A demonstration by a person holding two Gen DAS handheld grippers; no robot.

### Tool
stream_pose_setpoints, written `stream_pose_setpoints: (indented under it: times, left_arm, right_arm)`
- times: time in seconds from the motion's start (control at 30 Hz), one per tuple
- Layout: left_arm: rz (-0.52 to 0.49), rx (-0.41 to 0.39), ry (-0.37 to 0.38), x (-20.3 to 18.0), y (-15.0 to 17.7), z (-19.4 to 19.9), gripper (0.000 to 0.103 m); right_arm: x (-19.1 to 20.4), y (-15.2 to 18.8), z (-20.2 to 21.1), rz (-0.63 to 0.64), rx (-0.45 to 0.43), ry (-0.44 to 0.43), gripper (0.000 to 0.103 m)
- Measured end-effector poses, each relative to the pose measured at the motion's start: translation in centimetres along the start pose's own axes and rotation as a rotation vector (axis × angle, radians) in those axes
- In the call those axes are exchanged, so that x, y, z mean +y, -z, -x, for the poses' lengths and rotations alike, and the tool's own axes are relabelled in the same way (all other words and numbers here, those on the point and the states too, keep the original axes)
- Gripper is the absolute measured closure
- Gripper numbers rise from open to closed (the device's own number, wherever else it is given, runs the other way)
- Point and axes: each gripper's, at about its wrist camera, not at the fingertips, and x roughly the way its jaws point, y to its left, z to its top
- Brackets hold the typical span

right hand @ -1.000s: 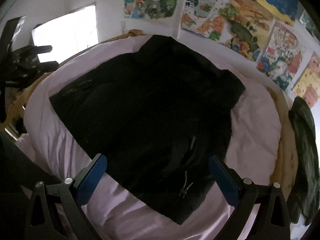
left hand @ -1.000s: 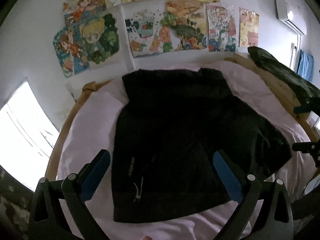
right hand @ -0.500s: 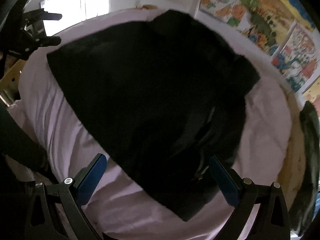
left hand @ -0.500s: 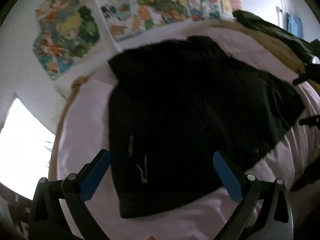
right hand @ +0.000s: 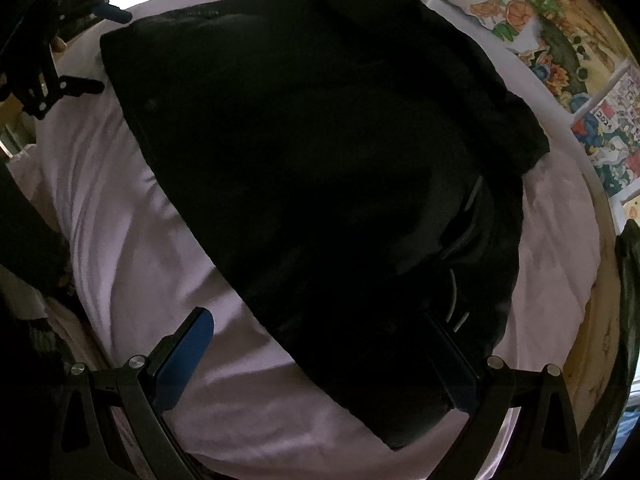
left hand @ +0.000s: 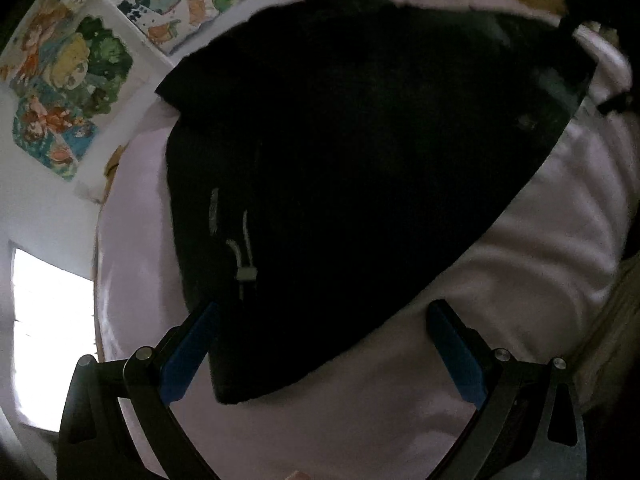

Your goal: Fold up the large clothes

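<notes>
A large black hooded jacket (left hand: 360,160) lies spread on a pale pink bed sheet (left hand: 500,300); it also fills the right wrist view (right hand: 320,160). A white drawstring toggle (left hand: 245,274) shows near its left bottom corner. My left gripper (left hand: 320,348) is open just above that near corner of the hem. My right gripper (right hand: 320,356) is open over the jacket's other near corner, its right finger (right hand: 452,364) against the fabric. The left gripper also shows far off in the right wrist view (right hand: 80,52).
Colourful cartoon posters (left hand: 72,76) cover the wall behind the bed. A bright window (left hand: 48,340) is at the left. A wooden bed frame (right hand: 600,340) runs along the right, with a dark green garment (right hand: 624,320) draped over it.
Both grippers have come down and closer to the jacket's near hem corners. The jacket now fills most of each view. Both stay open.
</notes>
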Motion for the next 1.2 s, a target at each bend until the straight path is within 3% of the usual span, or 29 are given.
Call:
stream_pose_setpoints:
  times: [0.3,0.37,0.57,0.73,0.9,0.97,1.03,1.1,1.17,1.2]
  left_arm:
    - [0.003,0.039,-0.192,1.6,1.0,-1.6,0.002]
    - [0.009,0.053,-0.197,1.9,1.1,-1.9,0.002]
    - [-0.096,0.061,-0.330,0.8,1.6,-2.9,0.002]
    - [-0.152,0.053,-0.403,0.3,1.8,-3.7,0.002]
    - [-0.108,0.031,-0.435,1.7,1.6,-3.4,0.003]
    - [-0.098,0.016,-0.427,1.7,1.4,-2.8,0.021]
    - [-0.087,0.003,-0.398,1.9,1.1,-2.2,0.030]
    - [-0.091,-0.010,-0.385,1.6,0.9,-1.8,0.039]
    - [-0.106,-0.023,-0.370,1.3,0.8,-1.5,0.058]
    - [-0.117,-0.032,-0.363,1.2,0.8,-1.4,0.063]
  right_arm:
    - [0.7,0.3,-0.6,0.057,0.014,0.039,0.000]
    - [1.3,0.7,-1.0,0.101,0.014,0.077,0.000]
    - [4.4,2.7,-3.2,0.356,0.033,0.329,0.000]
    - [4.7,2.7,-3.5,0.394,0.035,0.415,0.000]
    - [4.5,2.8,-3.5,0.438,0.014,0.535,0.000]
    - [4.4,3.1,-3.7,0.512,-0.009,0.620,0.000]
    - [4.3,3.5,-4.0,0.563,-0.021,0.669,0.001]
    - [4.1,3.6,-4.0,0.563,-0.016,0.669,0.008]
    - [3.6,3.5,-4.1,0.564,-0.006,0.669,0.030]
    - [3.5,3.5,-4.2,0.566,-0.001,0.671,0.036]
